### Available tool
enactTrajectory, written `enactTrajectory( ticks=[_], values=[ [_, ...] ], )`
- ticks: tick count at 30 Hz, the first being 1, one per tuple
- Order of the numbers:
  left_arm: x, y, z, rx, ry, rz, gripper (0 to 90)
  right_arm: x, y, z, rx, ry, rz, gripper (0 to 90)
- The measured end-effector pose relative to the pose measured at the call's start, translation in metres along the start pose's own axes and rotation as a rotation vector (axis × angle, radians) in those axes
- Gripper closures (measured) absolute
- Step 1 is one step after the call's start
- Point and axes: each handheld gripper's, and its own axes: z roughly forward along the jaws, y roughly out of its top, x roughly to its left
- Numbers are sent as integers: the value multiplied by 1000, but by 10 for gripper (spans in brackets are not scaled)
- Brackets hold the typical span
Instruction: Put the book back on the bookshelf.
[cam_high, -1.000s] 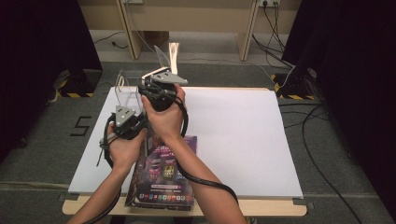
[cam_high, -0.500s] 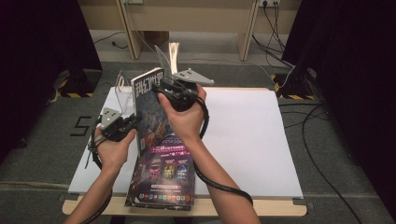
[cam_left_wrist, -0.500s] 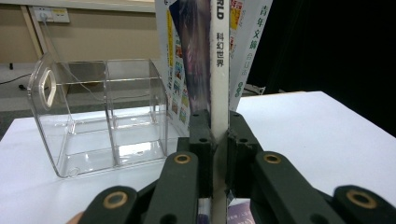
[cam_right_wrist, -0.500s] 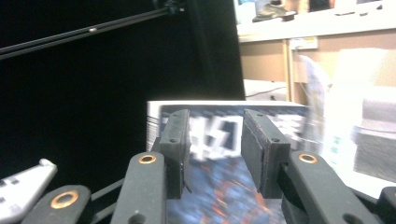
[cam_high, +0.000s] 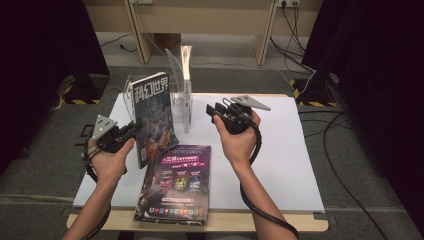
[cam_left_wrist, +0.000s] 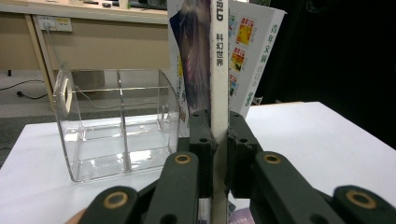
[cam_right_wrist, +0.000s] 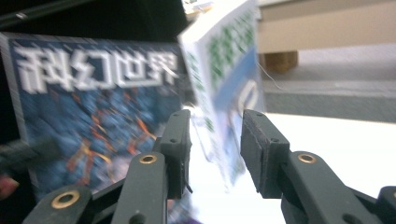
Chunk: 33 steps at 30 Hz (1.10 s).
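A dark magazine (cam_high: 152, 117) with white title characters stands upright on the white tabletop (cam_high: 280, 150). My left gripper (cam_high: 129, 132) is shut on its spine from the left. In the left gripper view the jaws (cam_left_wrist: 218, 128) pinch the white spine (cam_left_wrist: 219, 70). My right gripper (cam_high: 214, 111) hovers open to the right of the magazine with nothing between its jaws. In the right gripper view that gripper (cam_right_wrist: 215, 140) faces the dark cover (cam_right_wrist: 93, 93) and a white-and-green magazine (cam_right_wrist: 224, 70).
A clear acrylic rack (cam_left_wrist: 116, 126) stands at the back of the table, with a white-and-green magazine (cam_high: 186, 85) upright beside it. A second dark magazine (cam_high: 177, 182) lies flat at the front edge. Dark curtains flank the table.
The dark magazine has gone from the right gripper's hold to the left gripper's and now stands further left. The right gripper has let go and drawn off to the right.
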Motion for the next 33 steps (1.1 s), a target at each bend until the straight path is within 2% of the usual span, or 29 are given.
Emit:
enactTrajectory(
  ticks=[8,13,16,25,33],
  values=[
    [7,6,1,-5,5,13,830,-37,-42,-8,77,-81,42,634],
    [12,9,3,-13,10,11,830,-54,-61,-15,105,-117,62,637],
    [13,13,3,-24,12,15,830,-60,-68,-18,117,-132,80,641],
    [21,21,11,-48,25,11,830,-73,-85,-26,130,-162,88,644],
    [27,24,19,-59,42,5,830,-79,-101,-29,145,-182,99,644]
  ],
)
